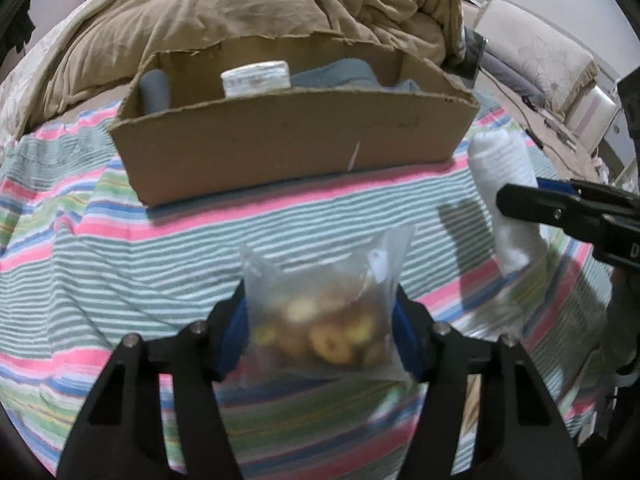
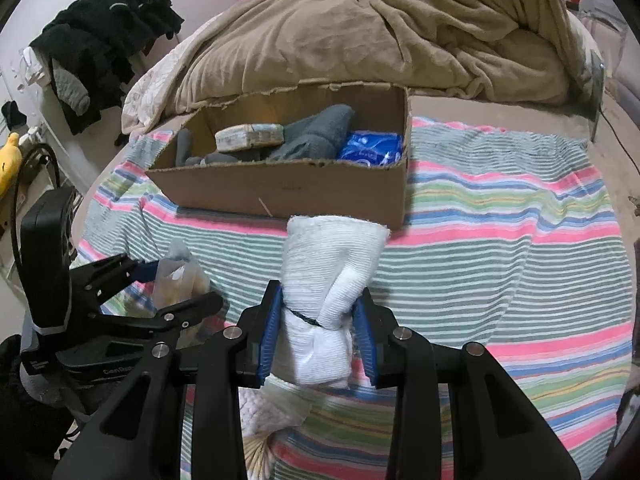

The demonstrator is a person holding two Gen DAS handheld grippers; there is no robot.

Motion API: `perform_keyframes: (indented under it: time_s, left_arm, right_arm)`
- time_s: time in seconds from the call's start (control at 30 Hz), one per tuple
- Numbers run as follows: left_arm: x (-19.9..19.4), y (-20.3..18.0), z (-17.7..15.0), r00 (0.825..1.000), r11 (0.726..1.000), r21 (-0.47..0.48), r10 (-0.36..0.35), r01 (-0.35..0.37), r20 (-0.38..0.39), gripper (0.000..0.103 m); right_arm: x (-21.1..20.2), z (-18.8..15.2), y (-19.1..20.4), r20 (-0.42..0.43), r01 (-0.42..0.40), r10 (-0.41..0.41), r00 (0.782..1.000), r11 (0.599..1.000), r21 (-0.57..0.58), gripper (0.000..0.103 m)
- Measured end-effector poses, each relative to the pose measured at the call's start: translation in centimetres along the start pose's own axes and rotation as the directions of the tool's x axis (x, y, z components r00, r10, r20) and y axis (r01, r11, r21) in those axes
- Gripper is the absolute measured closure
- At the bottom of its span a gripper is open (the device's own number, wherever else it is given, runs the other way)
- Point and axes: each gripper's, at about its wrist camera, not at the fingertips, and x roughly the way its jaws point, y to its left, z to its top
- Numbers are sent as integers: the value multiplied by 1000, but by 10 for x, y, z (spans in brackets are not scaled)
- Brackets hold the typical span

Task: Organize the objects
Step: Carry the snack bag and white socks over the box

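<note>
1. two things are in hand and neither is in the box yet: a clear bag of round snacks and a rolled white towel.
2. left gripper: the bag sits between the blue pads, which look to be touching its sides, so i read the jaws as clamped on it. the bag is blurred, so that grip is a judgement. it is up off the striped sheet, short of the box's near wall.
3. right gripper: jaws clamped on the towel at the waist, where a dark band ties it. the towel stands up from the pads and its top overlaps the box's near right corner in the right wrist view.
4. already in the box: a grey roll at the left, a flat wrapped pack, a grey cloth, and a blue packet at the right.
5. left to do, as i judge it: carry both over the near wall, then let go. the box looks well filled, with little free room showing.
6. no other loose items show on the sheet, so these look like the last two.
</note>
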Motion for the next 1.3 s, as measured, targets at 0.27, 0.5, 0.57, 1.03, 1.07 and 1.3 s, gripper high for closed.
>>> perform_keyframes:
  time_s: [0.27, 0.5, 0.57, 1.03, 1.07, 1.3]
  left_arm:
    - [-33, 3, 18, 998, 999, -40, -22, 25, 62, 41]
    - [-62, 7, 48, 990, 999, -44, -21, 28, 140, 41]
    - [-64, 10, 56, 988, 999, -47, -16, 23, 152, 41]
    - [-40, 47, 112, 986, 997, -76, 33, -21, 166, 41]
    - [-37, 49, 115, 986, 997, -75, 35, -23, 165, 41]
    - [-13, 57, 128, 988, 996, -89, 41, -28, 146, 41]
  right_arm:
    - [-20, 24, 1, 66, 3, -2, 998, 1000, -18, 67]
    - [-29, 52, 0, 119, 17, -13, 993, 999, -33, 66]
    - [-29, 62, 0, 130, 16, -10, 991, 999, -40, 67]
    - [0, 99, -7, 129, 19, -14, 992, 999, -41, 66]
    - [3, 100, -8, 127, 21, -16, 992, 999, -41, 66]
    - [24, 107, -15, 100, 27, -24, 995, 999, -31, 66]
